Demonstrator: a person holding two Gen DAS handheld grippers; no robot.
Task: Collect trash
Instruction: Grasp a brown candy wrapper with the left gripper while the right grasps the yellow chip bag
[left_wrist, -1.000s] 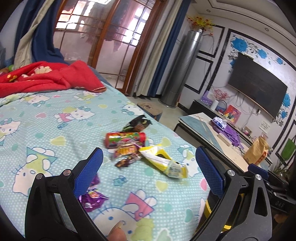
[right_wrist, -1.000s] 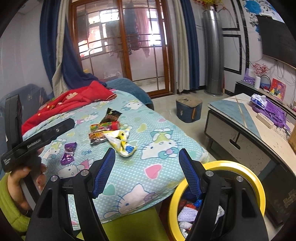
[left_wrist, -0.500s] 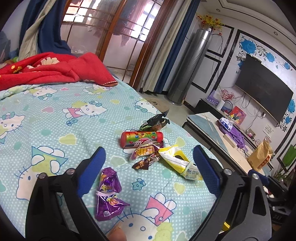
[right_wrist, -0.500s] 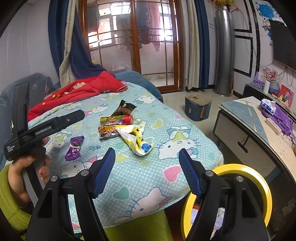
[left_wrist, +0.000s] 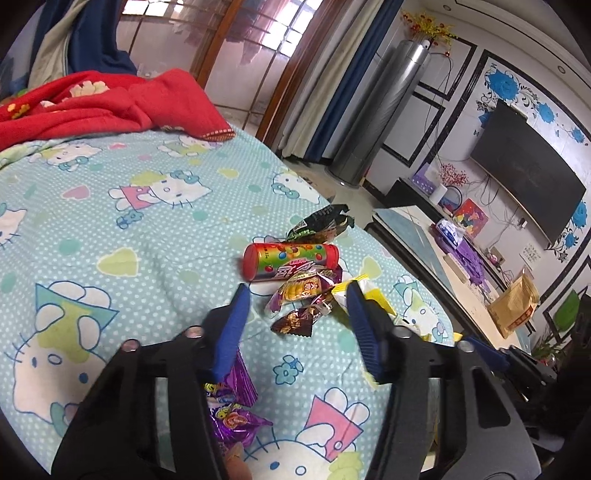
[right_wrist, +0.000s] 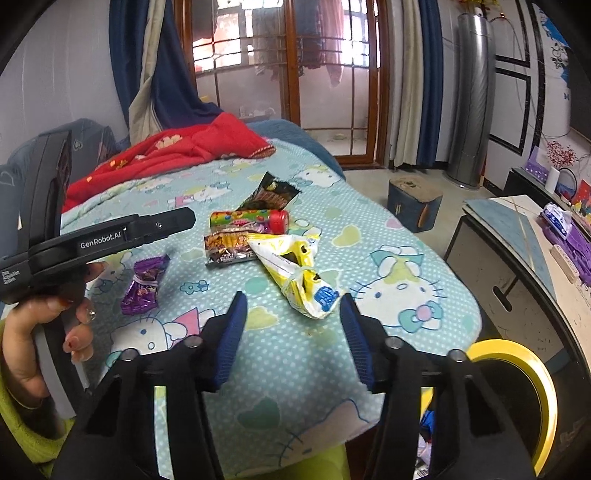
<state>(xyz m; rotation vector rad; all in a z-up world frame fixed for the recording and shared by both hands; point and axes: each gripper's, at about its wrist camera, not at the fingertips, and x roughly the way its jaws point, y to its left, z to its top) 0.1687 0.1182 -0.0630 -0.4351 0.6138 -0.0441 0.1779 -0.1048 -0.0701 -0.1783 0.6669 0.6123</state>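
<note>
Both grippers advanced, jaws closing, nothing pinched: left gripper (left_wrist: 297, 308) brackets brown candy wrapper (left_wrist: 295, 320); right gripper (right_wrist: 291, 319) lines up yellow bag (right_wrist: 299, 275) for yellow bin (right_wrist: 532, 373).

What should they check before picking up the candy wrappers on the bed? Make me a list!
1. Left hand-held gripper empty: ok, jaws closing with nothing pressed between them.
2. Right hand-held gripper empty: ok, jaws closing, the yellow bag lies ahead of them, not gripped.
3. Trash within sight: ok, the candy tube, small brown wrapper and purple wrapper lie loose on the bedsheet.
4. Bin ready: ok, the yellow-rimmed bin stands beside the bed, open.
5. Pieces apart: not ok, the tube, wrappers and yellow bag crowd together and overlap.
6. Room left in the bin: cannot tell.
</note>
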